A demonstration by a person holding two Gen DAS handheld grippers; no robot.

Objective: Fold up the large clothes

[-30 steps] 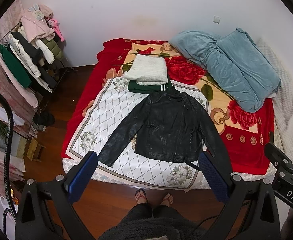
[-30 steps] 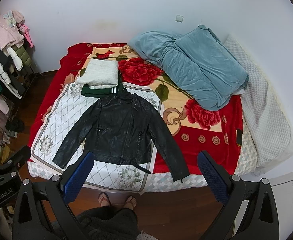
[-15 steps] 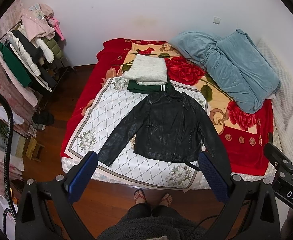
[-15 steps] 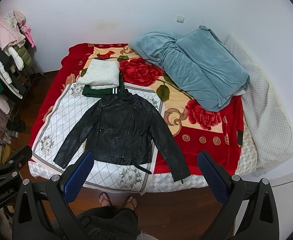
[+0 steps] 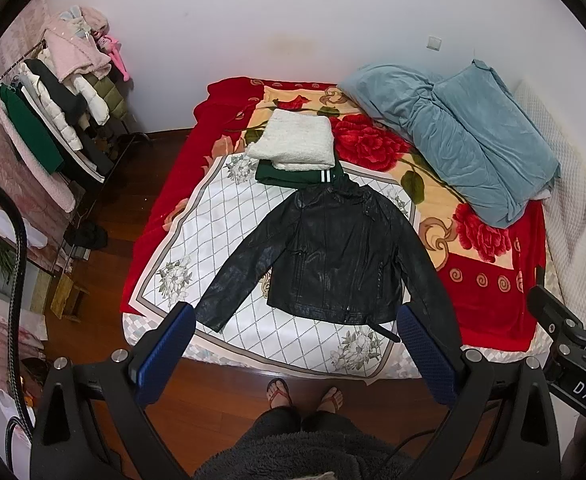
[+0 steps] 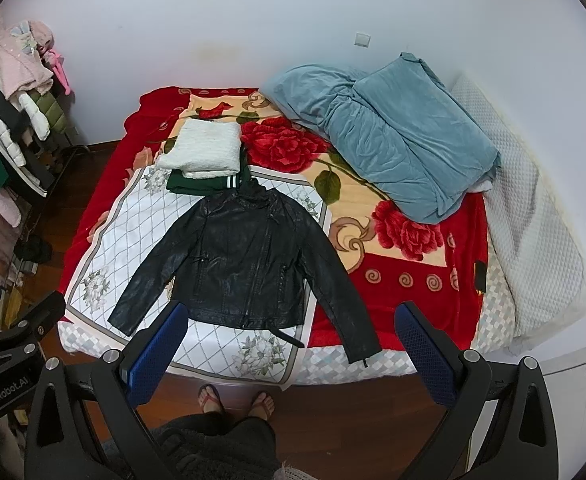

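Note:
A black leather jacket (image 5: 333,256) lies face up on the white patterned sheet (image 5: 221,240) on the bed, sleeves spread to both sides; it also shows in the right wrist view (image 6: 245,264). Its right sleeve reaches onto the red blanket (image 6: 413,288). My left gripper (image 5: 297,344) is open and empty, held above the floor before the bed's near edge. My right gripper (image 6: 289,344) is open and empty at the same height. Neither touches the jacket.
A folded white sweater (image 5: 293,140) lies on a folded green garment (image 5: 289,176) behind the jacket's collar. A blue-grey duvet (image 5: 461,136) lies at the bed's far right. A loaded clothes rack (image 5: 53,120) stands left. The person's feet (image 5: 305,394) stand on the wooden floor.
Both views have shifted slightly, the bed sitting a little higher in frame. The jacket has not moved and both grippers stay open.

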